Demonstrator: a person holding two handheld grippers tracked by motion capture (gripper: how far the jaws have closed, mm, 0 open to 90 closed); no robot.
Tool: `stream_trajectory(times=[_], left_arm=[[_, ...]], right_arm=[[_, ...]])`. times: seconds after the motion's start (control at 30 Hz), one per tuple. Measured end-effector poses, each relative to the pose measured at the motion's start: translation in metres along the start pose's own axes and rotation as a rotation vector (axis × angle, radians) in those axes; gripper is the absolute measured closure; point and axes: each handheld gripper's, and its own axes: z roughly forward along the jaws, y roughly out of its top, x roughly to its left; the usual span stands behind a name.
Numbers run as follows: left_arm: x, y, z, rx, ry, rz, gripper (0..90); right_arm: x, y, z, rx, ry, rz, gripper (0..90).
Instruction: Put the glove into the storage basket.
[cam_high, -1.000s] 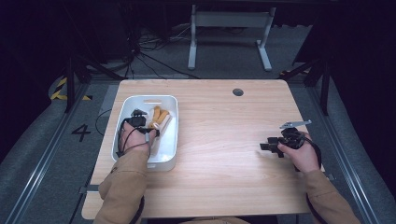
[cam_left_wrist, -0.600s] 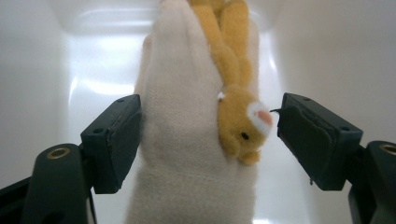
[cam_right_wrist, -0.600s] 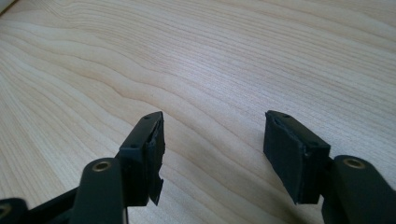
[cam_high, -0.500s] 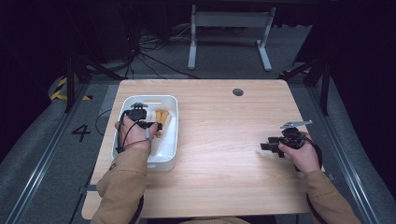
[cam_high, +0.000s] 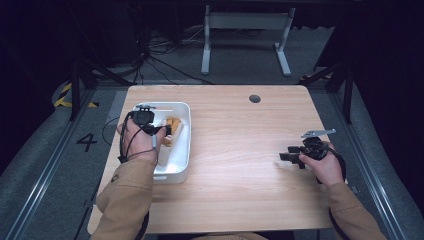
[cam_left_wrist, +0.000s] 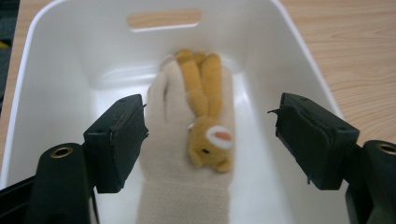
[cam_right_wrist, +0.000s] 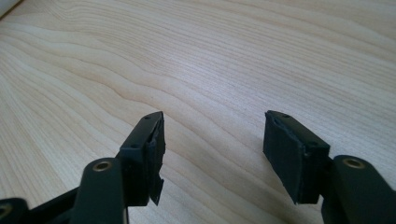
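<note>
White plastic bin at nine o'clock held the plush toy on a beige cloth, just let go by our left gripper, which we'd lift straight, jaws wide, while the right gripper idled wide open at three o'clock.

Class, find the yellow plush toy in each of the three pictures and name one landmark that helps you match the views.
High view: the yellow plush toy lies left of centre, inside the white bin, just right of the left tongs.
Left gripper view: it lies at the centre, on a cream cloth, between the open black jaws.
Right gripper view: not in it.
Shared landmark: the light wooden table, seen in all three.
</note>
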Motion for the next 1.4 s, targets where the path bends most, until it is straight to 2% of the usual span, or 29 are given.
stream_trajectory(times=[0.23, 0.4, 0.5, 0.57, 0.73, 0.9, 1.03, 1.23, 1.33, 1.4], left_arm=[[-0.017, 0.003, -0.018, -0.059, -0.092, 0.082, 25.8], [-0.036, 0.001, -0.030, -0.087, -0.185, 0.140, 24.2], [-0.051, 0.000, -0.034, -0.084, -0.248, 0.195, 24.5], [-0.061, -0.002, -0.035, -0.077, -0.274, 0.234, 24.6], [-0.082, -0.009, -0.035, -0.064, -0.335, 0.285, 24.2], [-0.101, -0.020, -0.031, -0.041, -0.405, 0.329, 24.2], [-0.113, -0.031, -0.022, -0.005, -0.436, 0.373, 25.0], [-0.127, -0.051, -0.003, 0.039, -0.493, 0.445, 25.3], [-0.132, -0.060, 0.006, 0.059, -0.527, 0.452, 25.1], [-0.135, -0.066, 0.013, 0.063, -0.549, 0.473, 25.0]], right_arm=[[0.000, -0.001, -0.005, -0.019, -0.007, -0.026, 41.1], [0.000, -0.002, -0.008, -0.019, -0.015, -0.034, 41.1], [0.000, -0.004, -0.010, -0.015, -0.015, -0.039, 41.4], [0.000, -0.005, -0.011, -0.012, -0.019, -0.043, 41.6], [0.000, -0.008, -0.014, -0.011, -0.022, -0.042, 41.6], [0.000, -0.010, -0.014, -0.004, -0.019, -0.044, 41.6], [0.000, -0.011, -0.013, -0.005, -0.013, -0.044, 42.3], [0.001, -0.013, -0.012, -0.002, -0.013, -0.052, 42.4], [0.000, -0.014, -0.012, -0.001, -0.013, -0.047, 42.4], [0.000, -0.014, -0.013, -0.003, -0.012, -0.046, 42.3]])
